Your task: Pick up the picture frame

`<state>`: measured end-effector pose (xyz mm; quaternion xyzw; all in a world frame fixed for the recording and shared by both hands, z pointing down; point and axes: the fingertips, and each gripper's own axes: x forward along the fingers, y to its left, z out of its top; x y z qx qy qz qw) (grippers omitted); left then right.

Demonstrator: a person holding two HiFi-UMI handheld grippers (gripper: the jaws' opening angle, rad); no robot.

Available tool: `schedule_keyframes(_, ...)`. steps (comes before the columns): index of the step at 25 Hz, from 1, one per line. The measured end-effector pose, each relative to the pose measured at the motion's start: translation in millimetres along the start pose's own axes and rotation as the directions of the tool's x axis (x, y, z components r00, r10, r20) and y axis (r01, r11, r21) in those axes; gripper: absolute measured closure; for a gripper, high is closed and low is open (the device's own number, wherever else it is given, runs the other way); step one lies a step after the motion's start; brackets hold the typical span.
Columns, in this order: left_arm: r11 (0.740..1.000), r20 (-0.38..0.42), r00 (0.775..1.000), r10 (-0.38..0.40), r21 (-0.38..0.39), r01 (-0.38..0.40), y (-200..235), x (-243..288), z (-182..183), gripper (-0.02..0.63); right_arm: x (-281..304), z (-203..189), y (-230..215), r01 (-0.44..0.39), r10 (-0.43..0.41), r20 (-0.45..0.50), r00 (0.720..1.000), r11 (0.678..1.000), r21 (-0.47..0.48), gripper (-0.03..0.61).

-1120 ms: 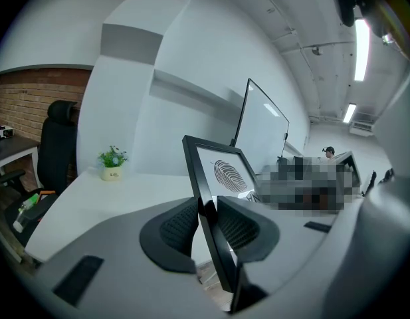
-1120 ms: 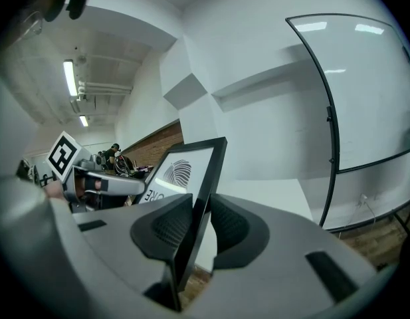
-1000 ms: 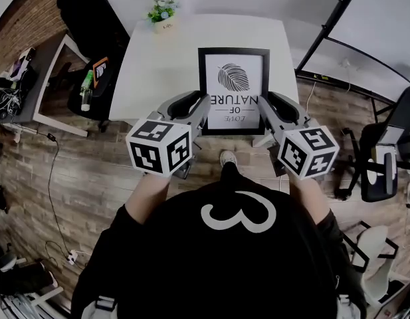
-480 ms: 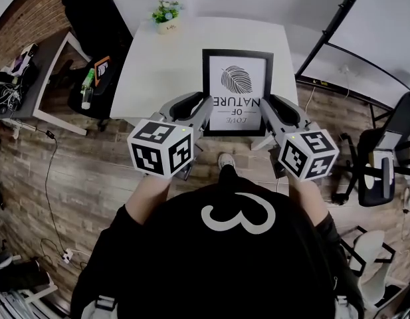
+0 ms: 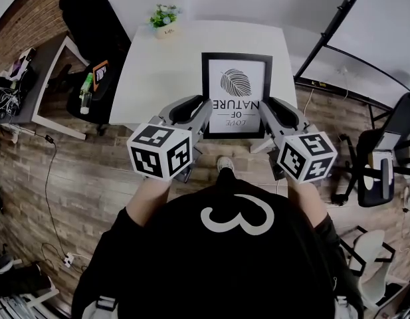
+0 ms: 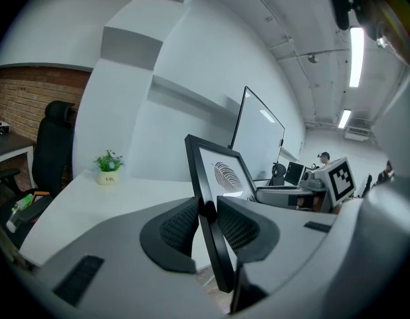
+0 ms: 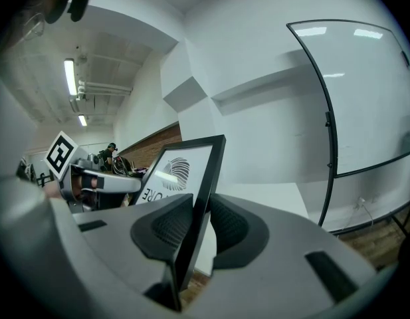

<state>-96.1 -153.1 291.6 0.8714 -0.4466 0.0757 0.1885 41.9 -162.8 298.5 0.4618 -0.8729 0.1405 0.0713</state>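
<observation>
Picture frame point(image 5: 236, 93) at centre of head view, over near edge of white worktop point(image 5: 165, 72), my left tool point(image 5: 202, 106) clamped on its left border, my right tool point(image 5: 267, 106) clamped on its right border.

Left tongs point(image 6: 206, 212) tight on the edge of the black picture frame point(image 6: 221, 175), potted plant point(image 6: 109, 167) on the white table point(image 6: 92, 198) beyond.

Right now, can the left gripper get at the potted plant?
Probably not: the left gripper is clamped on one edge of the picture frame, and the potted plant stands at the far edge of the table. It would have to let go first.
</observation>
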Motion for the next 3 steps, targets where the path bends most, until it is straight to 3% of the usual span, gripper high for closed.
schedule_keyframes(3,1.000,-0.002,1.000,-0.004,-0.006,0.004,2.9,3.5,-0.3,0.518,2.7,-1.6,-1.7,0.003,-0.003,-0.006,1.000,1.000,0.005,0.483)
